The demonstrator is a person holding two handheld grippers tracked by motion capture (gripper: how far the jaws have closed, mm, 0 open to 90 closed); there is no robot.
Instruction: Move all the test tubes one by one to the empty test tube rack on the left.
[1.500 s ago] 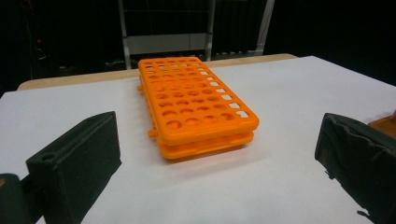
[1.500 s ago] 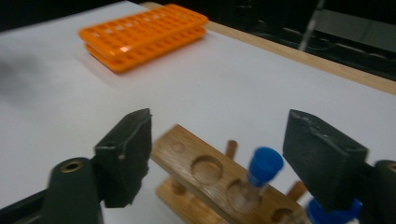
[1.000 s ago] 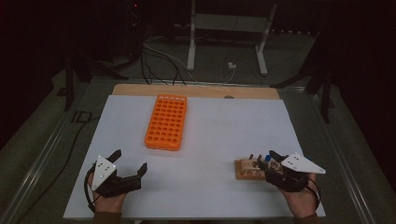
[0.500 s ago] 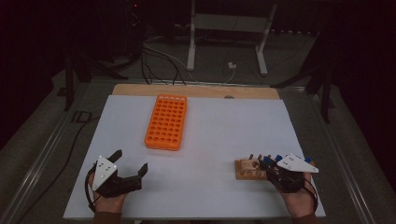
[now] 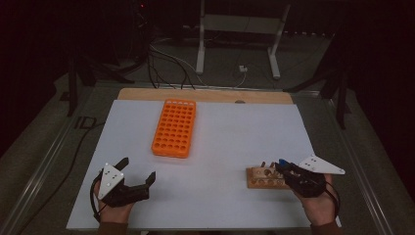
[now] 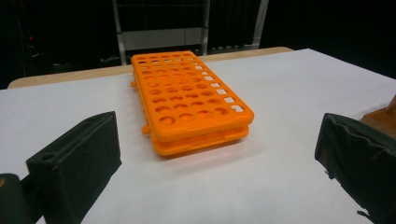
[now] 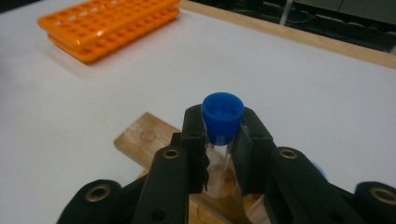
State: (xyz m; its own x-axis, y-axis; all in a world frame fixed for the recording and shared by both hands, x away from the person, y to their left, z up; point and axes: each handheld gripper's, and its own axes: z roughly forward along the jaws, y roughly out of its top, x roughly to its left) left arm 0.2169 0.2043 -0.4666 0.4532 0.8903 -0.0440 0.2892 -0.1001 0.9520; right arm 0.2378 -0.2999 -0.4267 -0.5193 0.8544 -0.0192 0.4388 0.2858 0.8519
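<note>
An orange tube rack [image 5: 174, 128] [image 6: 189, 99] [image 7: 107, 25] with many empty holes lies on the white table top [image 5: 235, 137], left of the middle. A small wooden tube holder [image 5: 264, 178] [image 7: 149, 142] sits near the front right. A clear tube with a blue cap [image 7: 222, 112] [image 5: 282, 161] stands in that holder. My right gripper [image 7: 219, 140] [image 5: 286, 169] has just been closing and is now shut on the tube, just below the cap. My left gripper [image 5: 136, 171] [image 6: 215, 154] rests at the front left, open with nothing between its jaws, facing the orange rack.
A wooden strip [image 5: 205, 95] runs along the table's far edge. Behind it are a metal stand [image 5: 240, 29] and cables on the floor [image 5: 166, 58]. A metal rail [image 5: 44, 166] borders the table on the left.
The right gripper's jaws have closed around the blue-capped tube in the wooden holder. The left gripper has stayed where it was.
</note>
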